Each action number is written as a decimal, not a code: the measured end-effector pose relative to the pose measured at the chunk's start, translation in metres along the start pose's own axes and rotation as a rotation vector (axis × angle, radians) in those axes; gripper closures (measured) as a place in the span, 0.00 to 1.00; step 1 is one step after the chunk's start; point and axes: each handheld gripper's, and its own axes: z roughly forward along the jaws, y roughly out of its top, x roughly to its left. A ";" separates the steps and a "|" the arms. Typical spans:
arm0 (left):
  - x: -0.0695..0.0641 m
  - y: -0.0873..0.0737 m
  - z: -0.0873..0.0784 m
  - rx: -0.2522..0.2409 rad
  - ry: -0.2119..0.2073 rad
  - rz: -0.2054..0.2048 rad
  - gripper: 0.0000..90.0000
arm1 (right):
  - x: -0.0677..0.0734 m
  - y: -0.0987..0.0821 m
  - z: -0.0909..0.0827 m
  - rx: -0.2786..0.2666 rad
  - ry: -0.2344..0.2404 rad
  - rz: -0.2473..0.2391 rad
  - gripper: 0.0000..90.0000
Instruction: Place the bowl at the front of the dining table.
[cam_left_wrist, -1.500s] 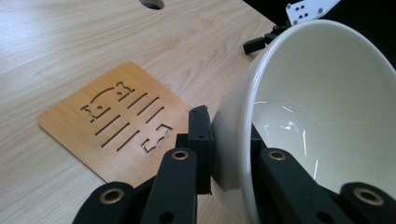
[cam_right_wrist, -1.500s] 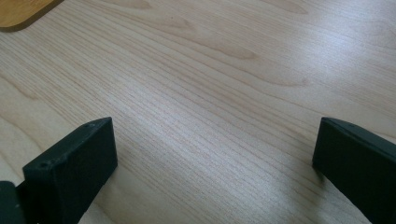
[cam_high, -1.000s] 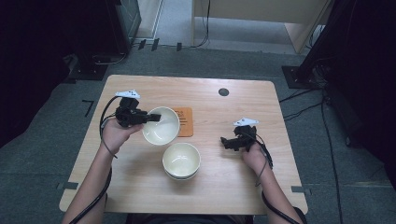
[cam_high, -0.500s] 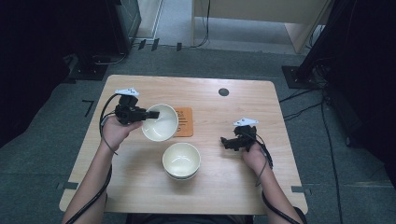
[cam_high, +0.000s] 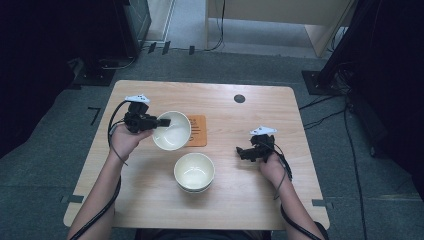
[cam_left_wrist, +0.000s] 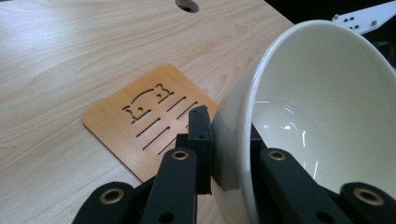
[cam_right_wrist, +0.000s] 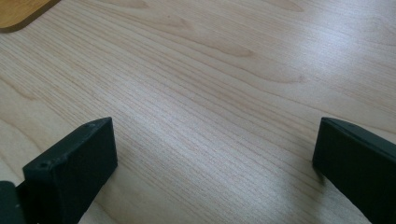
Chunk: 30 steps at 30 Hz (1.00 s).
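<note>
My left tool is clamped on the rim of a white bowl: in the left gripper view one jaw presses the outer wall and the other sits inside, with the wall pinched between them. The bowl hangs tilted, mouth turned toward the desk's right side, lifted off the desk. It sits left of the desk's centre, its rim overlapping the left edge of the orange coaster in the high view.

Stack of bowls stands upright toward the near edge, just beside the held bowl on its near-right side; they look apart, not touching.

Right tool rests low near the right edge, jaws spread wide with nothing between them; the right gripper view shows bare wood grain and one corner of the coaster at the far left.

Judgement: the move in hand is either nesting the held bowl onto the stack or setting it down on the coaster. The key relation is that both targets lie close to the left tool, the coaster directly under the rim's far side and the stack toward me. Left hand is nearer to both. The bowl must be levelled first, or it lands on its edge.
</note>
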 end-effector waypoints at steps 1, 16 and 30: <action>0.001 0.000 0.000 -0.002 -0.001 -0.005 0.91 | 0.000 0.000 0.000 0.000 0.000 0.000 0.00; 0.006 0.000 0.009 0.011 0.007 -0.010 0.91 | 0.000 0.000 0.000 0.000 0.000 0.000 0.00; 0.013 0.005 0.017 0.020 0.000 -0.019 0.91 | 0.000 0.000 0.000 0.001 0.000 -0.001 0.00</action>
